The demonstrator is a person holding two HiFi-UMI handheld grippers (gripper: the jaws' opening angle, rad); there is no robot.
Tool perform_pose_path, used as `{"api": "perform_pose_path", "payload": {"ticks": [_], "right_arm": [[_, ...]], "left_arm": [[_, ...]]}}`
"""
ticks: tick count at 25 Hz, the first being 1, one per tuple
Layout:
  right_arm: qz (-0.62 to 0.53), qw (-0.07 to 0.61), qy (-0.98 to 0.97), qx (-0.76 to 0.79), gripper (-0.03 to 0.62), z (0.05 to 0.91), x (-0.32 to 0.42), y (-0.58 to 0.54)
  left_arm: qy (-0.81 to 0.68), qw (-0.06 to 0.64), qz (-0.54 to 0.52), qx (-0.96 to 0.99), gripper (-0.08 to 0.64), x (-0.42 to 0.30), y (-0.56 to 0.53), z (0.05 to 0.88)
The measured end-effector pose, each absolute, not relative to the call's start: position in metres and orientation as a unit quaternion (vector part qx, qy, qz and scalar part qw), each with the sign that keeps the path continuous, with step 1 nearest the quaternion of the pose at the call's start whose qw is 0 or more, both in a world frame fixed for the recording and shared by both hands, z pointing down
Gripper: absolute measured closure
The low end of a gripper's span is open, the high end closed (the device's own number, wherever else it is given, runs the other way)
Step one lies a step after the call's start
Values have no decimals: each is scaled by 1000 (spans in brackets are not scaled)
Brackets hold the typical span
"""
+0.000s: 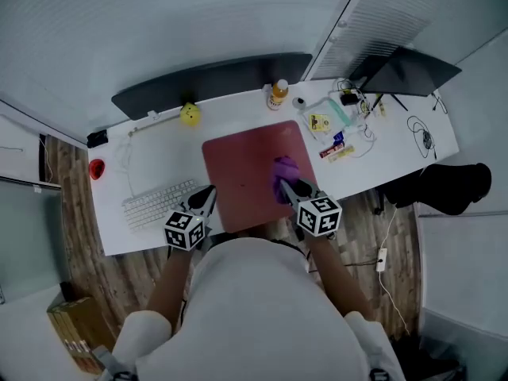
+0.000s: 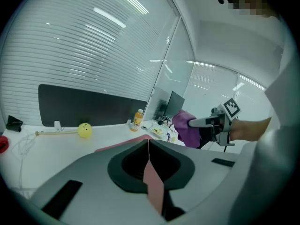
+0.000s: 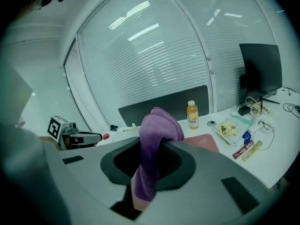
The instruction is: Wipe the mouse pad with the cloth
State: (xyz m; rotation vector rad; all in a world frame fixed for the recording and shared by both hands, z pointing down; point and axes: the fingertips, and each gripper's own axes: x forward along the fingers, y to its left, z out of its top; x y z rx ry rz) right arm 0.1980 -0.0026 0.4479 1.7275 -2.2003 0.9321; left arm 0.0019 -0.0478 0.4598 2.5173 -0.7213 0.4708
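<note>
Plainly, the cloth [image 3: 152,149] is a soft, fuzzy purple one. It is bunched into a thick fold that humps over the tips of the right gripper [image 1: 295,190] and hangs down between its jaws, which pinch it. From the head view it sits over the right side of the mouse pad [image 1: 242,173], near the front edge. Whether it touches the pad cannot be told.

The pad is a dull red rectangle with rounded corners. It lies flat in the middle of the white desk [image 1: 159,157], and its surface is plain and bare.

The left gripper [image 1: 205,201] is at the pad's front-left corner, just beside the keyboard [image 1: 157,203]. Its jaws are pressed together with nothing between them.

A yellow ball [image 1: 189,114] and an orange bottle [image 1: 278,94] stand behind the pad.
</note>
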Motion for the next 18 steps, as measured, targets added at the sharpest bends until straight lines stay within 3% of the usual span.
{"api": "perform_pose_path", "payload": {"ticks": [12,18], "right_arm": [[240,114,-785,559,506,411,272,102],[237,121,-805,530,506,413,280,133]], "left_arm": [[-326,268,113,899,538,34,69,424],[-378,241,105,888,538,27,112,393]]}}
